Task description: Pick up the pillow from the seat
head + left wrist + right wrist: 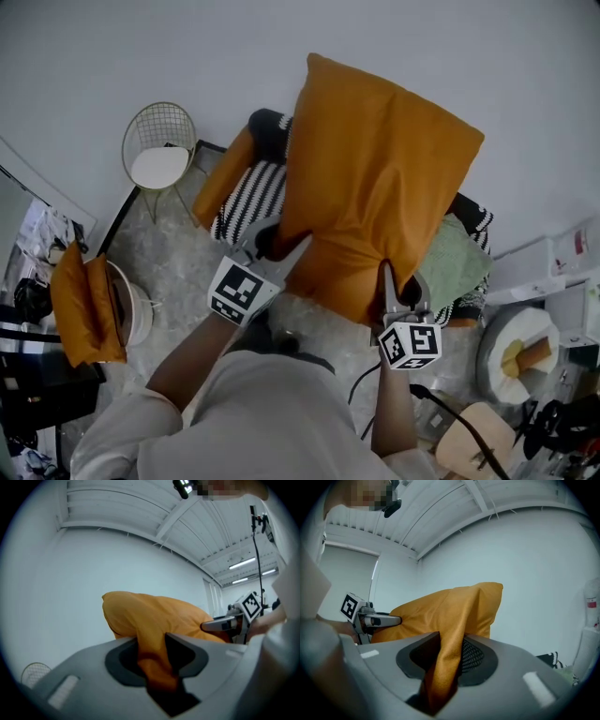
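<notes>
A large orange pillow (pixel 370 178) hangs in the air above the seat, held up by both grippers at its near edge. My left gripper (pixel 281 246) is shut on the pillow's lower left corner, and orange fabric (pixel 152 660) is pinched between its jaws. My right gripper (pixel 389 281) is shut on the lower right corner, with a fold of fabric (pixel 445 667) squeezed between its pads. In the left gripper view the pillow (pixel 154 618) rises ahead against a pale wall, and the right gripper (pixel 234 623) shows beside it. The left gripper (pixel 370 619) shows in the right gripper view.
Below the pillow is a seat with a black-and-white striped throw (pixel 248 197), an orange cushion (pixel 225 173) and a green cloth (pixel 459 258). A gold wire chair (pixel 159 150) stands at the back left. Another orange cushion (pixel 84 300) lies at left. A round stool (pixel 478 441) is at lower right.
</notes>
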### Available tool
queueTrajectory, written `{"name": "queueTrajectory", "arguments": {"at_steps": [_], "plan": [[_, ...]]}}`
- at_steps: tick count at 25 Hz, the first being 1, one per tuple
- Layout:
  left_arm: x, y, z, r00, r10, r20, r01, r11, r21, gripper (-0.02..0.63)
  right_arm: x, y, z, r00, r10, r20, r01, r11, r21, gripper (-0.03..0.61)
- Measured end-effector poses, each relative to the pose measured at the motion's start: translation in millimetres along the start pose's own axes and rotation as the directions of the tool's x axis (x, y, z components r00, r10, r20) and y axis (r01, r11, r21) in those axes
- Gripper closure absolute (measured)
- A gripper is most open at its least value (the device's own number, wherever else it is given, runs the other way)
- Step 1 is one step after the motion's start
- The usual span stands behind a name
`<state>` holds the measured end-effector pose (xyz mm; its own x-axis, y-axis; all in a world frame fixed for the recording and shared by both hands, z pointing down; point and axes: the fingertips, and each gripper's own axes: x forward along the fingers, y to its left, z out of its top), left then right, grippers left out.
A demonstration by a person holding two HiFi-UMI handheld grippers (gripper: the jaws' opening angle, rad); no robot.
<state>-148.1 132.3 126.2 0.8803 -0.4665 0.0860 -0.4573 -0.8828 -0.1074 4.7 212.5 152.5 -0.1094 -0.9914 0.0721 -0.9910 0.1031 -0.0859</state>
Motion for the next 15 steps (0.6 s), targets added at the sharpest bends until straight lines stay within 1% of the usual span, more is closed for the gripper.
{"name": "queueTrajectory", "arguments": {"at_steps": [4,8,11,15], "plan": [[-27,6,9,0.999,0.014,0.029,-0.014,1.000,0.008,0.485,-4,26,11,1.000,0.006,0.030,-0.005,1.000,-0.025,0.460],[-46,17,20,0.999,0.010,0.050,-0.011,1.000,0.020,0.485,-4,47,22,0.999,0.009,0.052,-0.007,0.999,-0.039,0.459],[-55,30,32,0.998,-0.002,0.066,0.000,1.000,0.029,0.485,3,60,33,0.998,-0.008,0.068,0.010,0.999,-0.040,0.459],[-81,49,41,0.997,-0.012,0.077,0.009,0.999,0.041,0.485,9,93,43,0.996,-0.028,0.086,0.031,0.999,-0.037,0.457]]}}
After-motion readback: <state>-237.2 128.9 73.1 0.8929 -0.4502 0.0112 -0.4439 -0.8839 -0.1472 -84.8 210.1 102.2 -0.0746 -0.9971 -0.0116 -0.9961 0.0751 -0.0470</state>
